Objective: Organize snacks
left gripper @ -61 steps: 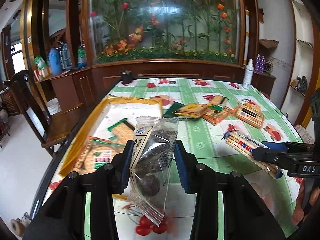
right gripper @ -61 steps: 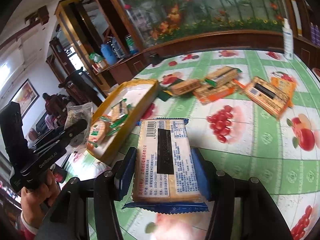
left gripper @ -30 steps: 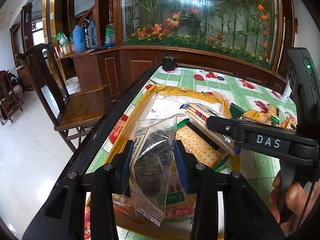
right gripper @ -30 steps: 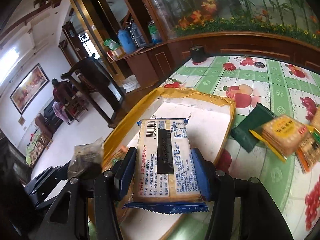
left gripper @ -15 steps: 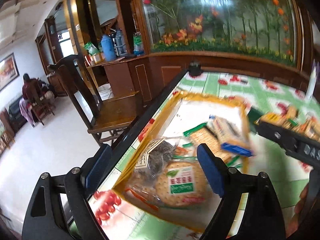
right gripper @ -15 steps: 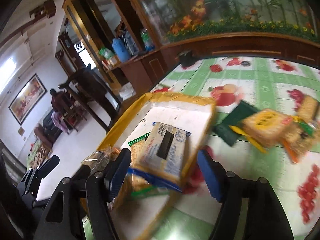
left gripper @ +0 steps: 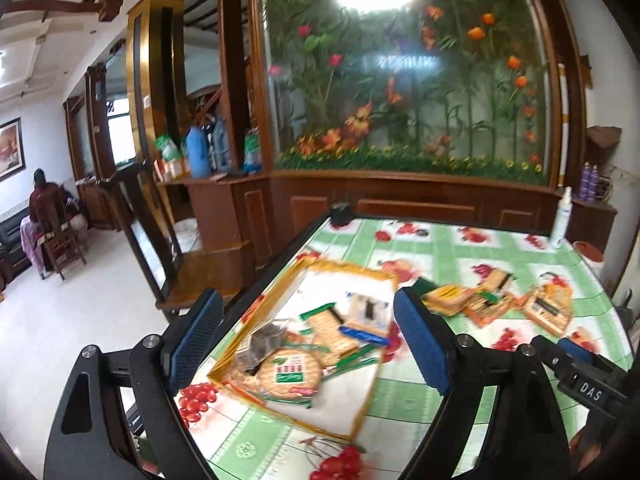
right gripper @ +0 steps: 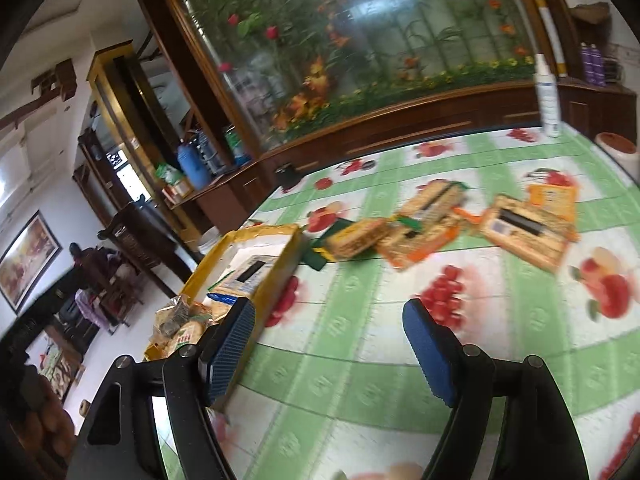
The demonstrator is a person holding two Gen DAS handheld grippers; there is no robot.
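A yellow-rimmed tray lies near the table's left edge. In it are a clear bag of dark cookies, a round cracker pack and a blue-edged cracker pack. My left gripper hovers above and short of the tray, open, with nothing between its pads. My right gripper is over the bare tablecloth to the right of the tray. Its jaws are opening and hold nothing. Several loose snack packs lie farther back on the table, also seen as loose packs in the left wrist view.
A white spray bottle and a dark cup stand at the table's far edge. A wooden chair stands just past the left edge. A person sits far off at the left.
The left gripper let go of the cookie bag and the right let go of the blue-edged cracker pack. Both packs now lie in the tray. Both grippers opened and drew back, the right swinging rightward.
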